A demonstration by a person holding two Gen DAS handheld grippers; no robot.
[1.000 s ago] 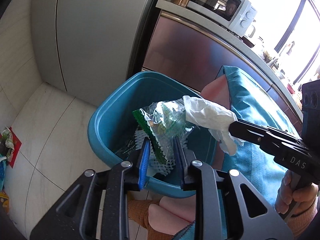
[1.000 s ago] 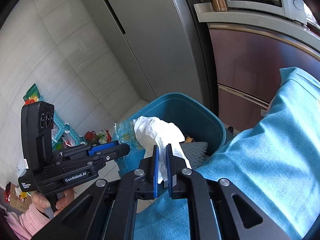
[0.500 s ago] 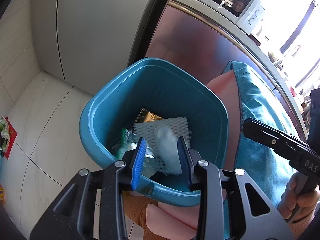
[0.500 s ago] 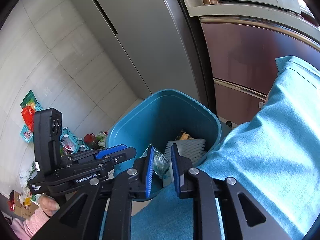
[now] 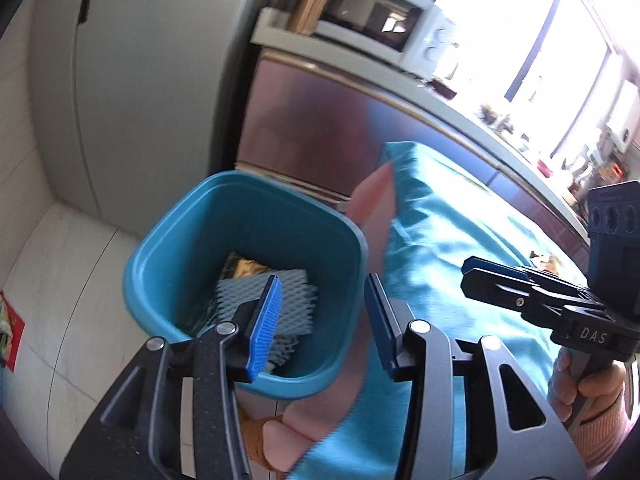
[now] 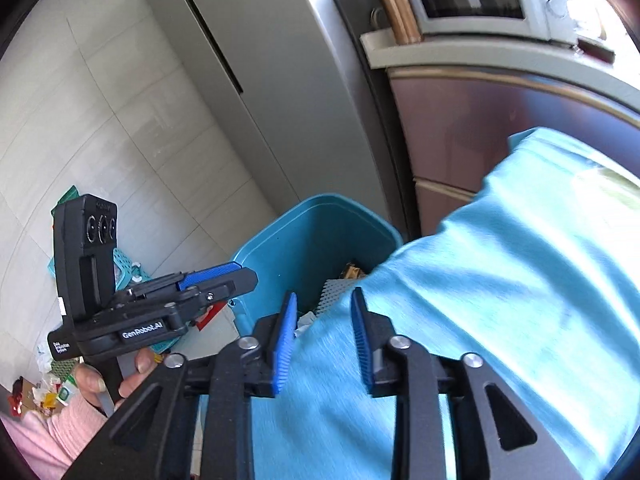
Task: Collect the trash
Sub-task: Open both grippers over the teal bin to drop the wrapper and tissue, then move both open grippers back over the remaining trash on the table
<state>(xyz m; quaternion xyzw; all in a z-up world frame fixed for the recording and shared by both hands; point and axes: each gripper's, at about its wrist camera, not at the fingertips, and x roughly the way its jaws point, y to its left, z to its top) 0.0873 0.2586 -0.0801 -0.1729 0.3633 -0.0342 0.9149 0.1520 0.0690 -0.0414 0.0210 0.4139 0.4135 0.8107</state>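
The blue bin (image 5: 172,224) stands on the floor beside the person's leg. It holds a white foam net (image 5: 288,300), a gold wrapper (image 5: 244,268) and other litter. My left gripper (image 5: 323,280) hovers over the bin's near rim. Its jaws are opening and nothing is between them. My right gripper (image 6: 324,294) is over the teal cloth (image 6: 500,280) by the bin (image 6: 320,232), jaws opening and empty. Each gripper shows in the other's view: the right gripper (image 5: 470,276) beside the bin, the left gripper (image 6: 244,276) left of it.
A grey fridge (image 5: 140,80) and a reddish cabinet (image 5: 312,120) with a microwave (image 5: 372,20) on top stand behind the bin. Scattered litter (image 6: 48,388) and a teal basket (image 6: 124,268) lie on the tiled floor to the left. The person's teal-covered leg fills the right.
The left gripper let go of a clear plastic bag and the right gripper a white tissue; both dropped into the bin. Both pairs of jaws widened and drew back from the bin.
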